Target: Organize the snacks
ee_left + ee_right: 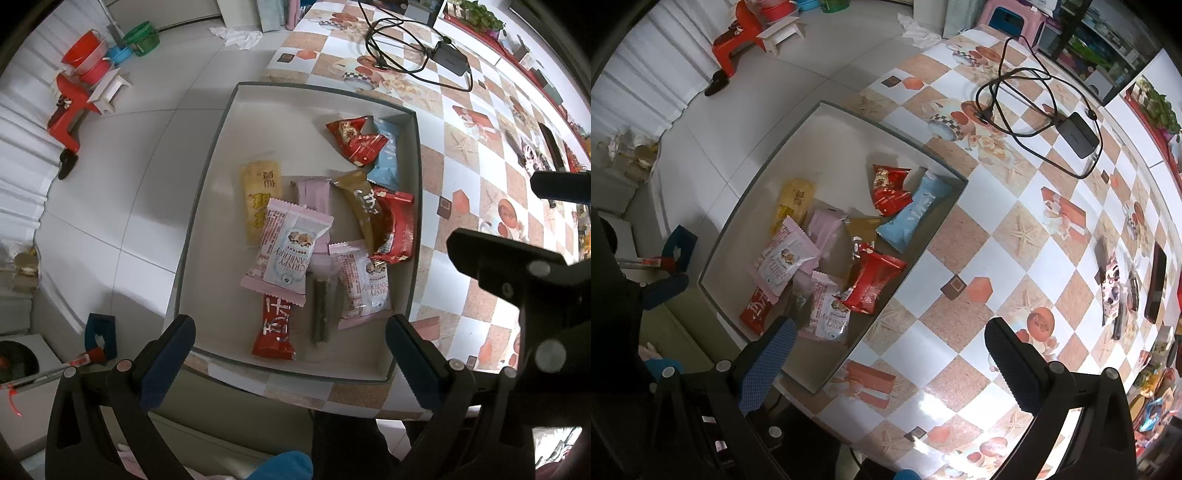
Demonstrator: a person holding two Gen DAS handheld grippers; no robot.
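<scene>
Filling the white tray [221, 155], bright crinkled snack packets [291, 247] overlap; left gripper [291, 332] and right gripper [890, 343] gape empty.

The left tongs [290, 345] were built of matte black plastic arms joined by round silver screws, each finger [168, 363] faced with a dark blue textured pad. The right tongs [890, 362] matched them: black frame, silver fasteners, one finger [766, 367] padded in blue diamond-patterned rubber, the other [1012, 363] ribbed and darker. Small white markings dotted the black housing.
</scene>
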